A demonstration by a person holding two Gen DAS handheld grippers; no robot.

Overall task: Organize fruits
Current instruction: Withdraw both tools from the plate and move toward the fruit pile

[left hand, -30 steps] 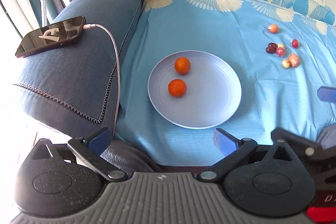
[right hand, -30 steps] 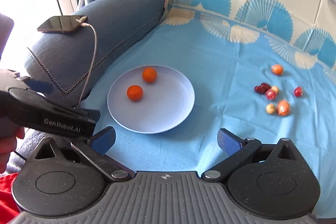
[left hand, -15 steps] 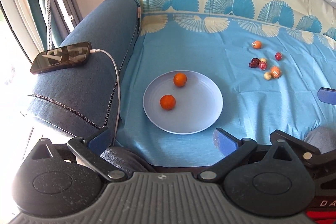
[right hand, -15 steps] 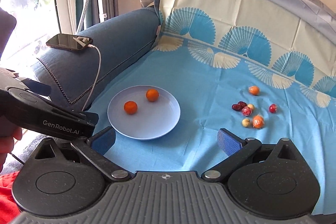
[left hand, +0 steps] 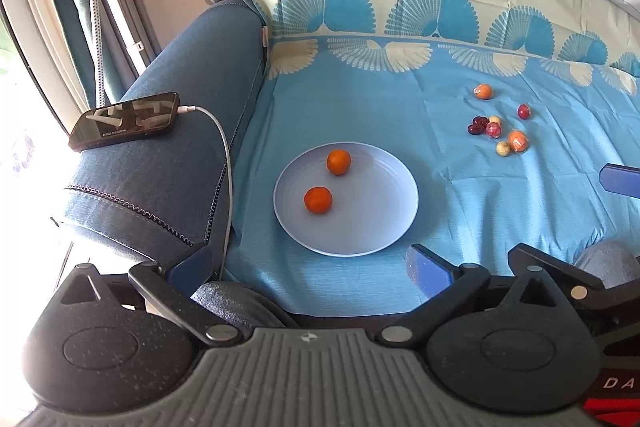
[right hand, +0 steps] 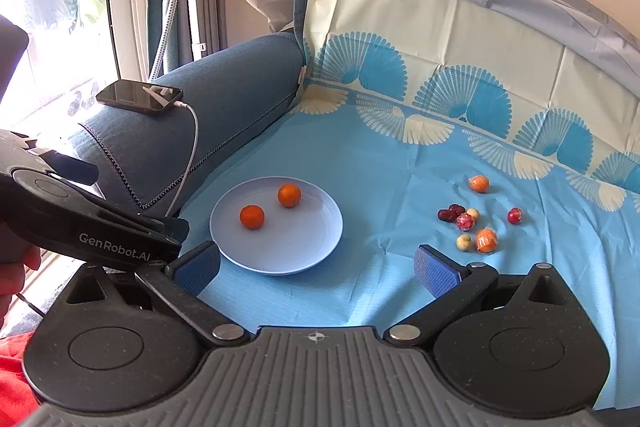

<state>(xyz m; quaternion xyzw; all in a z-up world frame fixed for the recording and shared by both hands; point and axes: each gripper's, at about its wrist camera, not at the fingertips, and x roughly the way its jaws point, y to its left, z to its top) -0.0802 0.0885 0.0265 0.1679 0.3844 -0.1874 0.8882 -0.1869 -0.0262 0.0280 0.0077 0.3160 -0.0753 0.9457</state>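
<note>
Two orange fruits [left hand: 338, 161] sit on a pale lilac plate [left hand: 376, 223]. Right of the plate lie dark red, orange and cream fruits [left hand: 498, 131] on a sky-blue cloth [left hand: 360, 99] with cream fans.

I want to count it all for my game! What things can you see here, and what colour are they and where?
plate: 1, pale lilac, on the blue cloth
oranges: 2, orange, apart on the plate
small fruits: about 8, red, orange, yellowish, loose on the cloth right of the plate
cloth: 1, blue with fan pattern, over the sofa
phone: 1, black, on the sofa arm, white cable plugged in
left gripper: open, nothing held
right gripper: open, nothing held
</note>
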